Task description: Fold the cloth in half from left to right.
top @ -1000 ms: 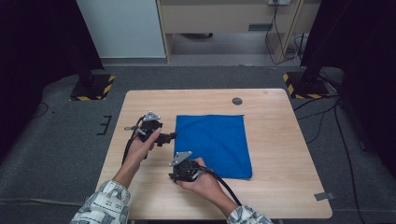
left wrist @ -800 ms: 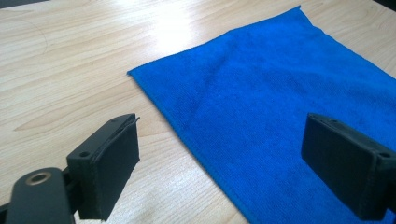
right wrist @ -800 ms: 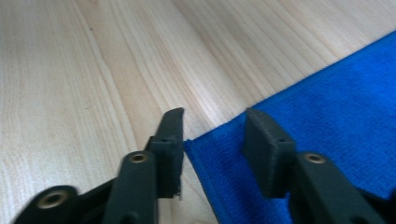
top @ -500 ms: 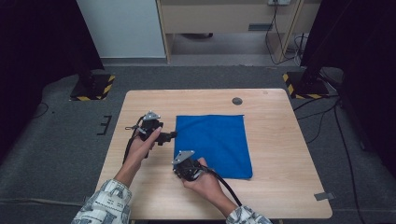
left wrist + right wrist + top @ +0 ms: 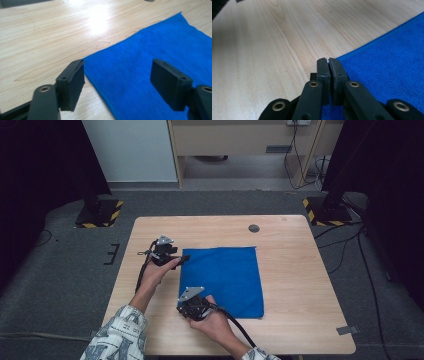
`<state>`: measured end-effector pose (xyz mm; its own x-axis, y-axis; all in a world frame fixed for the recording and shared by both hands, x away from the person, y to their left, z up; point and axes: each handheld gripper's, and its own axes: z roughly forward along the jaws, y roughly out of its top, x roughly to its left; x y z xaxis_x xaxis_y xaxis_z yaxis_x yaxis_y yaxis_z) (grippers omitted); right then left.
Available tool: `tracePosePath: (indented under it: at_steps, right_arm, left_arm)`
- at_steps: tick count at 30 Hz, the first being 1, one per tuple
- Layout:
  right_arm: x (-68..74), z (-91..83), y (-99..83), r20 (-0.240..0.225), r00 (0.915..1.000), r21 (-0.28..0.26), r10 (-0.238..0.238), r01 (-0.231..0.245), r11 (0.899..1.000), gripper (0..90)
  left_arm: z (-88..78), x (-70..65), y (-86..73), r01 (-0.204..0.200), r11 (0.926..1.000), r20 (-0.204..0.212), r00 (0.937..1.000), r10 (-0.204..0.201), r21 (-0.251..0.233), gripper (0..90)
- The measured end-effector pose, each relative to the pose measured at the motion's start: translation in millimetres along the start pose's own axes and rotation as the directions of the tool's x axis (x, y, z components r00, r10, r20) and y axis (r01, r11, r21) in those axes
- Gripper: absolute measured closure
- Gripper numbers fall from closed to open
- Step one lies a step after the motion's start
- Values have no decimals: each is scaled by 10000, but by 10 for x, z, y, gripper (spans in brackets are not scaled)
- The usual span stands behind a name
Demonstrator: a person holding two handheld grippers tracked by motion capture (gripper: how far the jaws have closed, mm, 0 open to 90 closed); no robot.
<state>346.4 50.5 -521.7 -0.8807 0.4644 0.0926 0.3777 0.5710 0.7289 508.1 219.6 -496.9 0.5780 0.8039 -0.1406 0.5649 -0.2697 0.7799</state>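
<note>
Where it lies flat on the worktop (image 5: 300, 270), one blue cloth (image 5: 227, 280), long axis near-to-far; right gripper (image 5: 186, 296) clamps its near-left corner, left gripper (image 5: 186, 258) jaws apart, closing astride its far-left corner.

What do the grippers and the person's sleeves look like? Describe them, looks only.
Both grippers are black. The left gripper and the right gripper each carry a grey three-cornered plate on top and trail a black cable. Their jaws end in flat, rectangular black pads, mounted on arms with brass-coloured rivets. The person's sleeves are pale with a dark printed pattern.
</note>
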Motion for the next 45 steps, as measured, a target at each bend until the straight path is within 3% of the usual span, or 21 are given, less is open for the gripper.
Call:
tracePosePath:
  at_steps: [6, 9, 14, 21, 24, 29, 34, 40, 45]
  right_arm:
    - [41, -21, -16, -18, 10000, -87, 87, -87, 9999, 878]
    - [56, -21, -10, -90, 9998, -200, 185, -187, 9996, 879]
    - [112, 29, -1, -185, 9996, -277, 196, -201, 9994, 877]
    - [170, 66, 14, -234, 9996, -272, 151, -157, 9995, 877]
    - [165, 49, 23, -209, 9996, -315, 186, -192, 9993, 876]
    - [161, 43, 21, -239, 9994, -333, 257, -265, 9991, 876]
    - [169, 48, 17, -227, 9993, -375, 285, -293, 9989, 875]
    - [161, 9, 17, -202, 9991, -475, 386, -395, 9981, 876]
    - [141, -59, 20, -50, 9989, -609, 474, -476, 9970, 876]
  left_arm:
    - [129, 90, -14, -136, 9989, -389, 9991, 153, 450, 365]
    - [173, 142, -42, 62, 9993, -489, 9988, -43, 377, 413]
    - [266, 208, -93, -273, 9991, -916, 9953, 303, 334, 435]
    - [338, 335, -165, 124, 9999, -1216, 9925, -109, 117, 452]
    - [363, 342, -143, -15, 9991, -1385, 9903, 74, 426, 448]
    - [394, 265, -104, -474, 9956, -1289, 9900, 576, 814, 491]
    - [407, 209, -81, -506, 9946, -1098, 9921, 604, 902, 662]
    - [421, 220, -58, 25, 9958, -887, 9960, 56, 917, 865]
    - [409, 182, -14, 161, 9967, -944, 9955, -85, 801, 877]
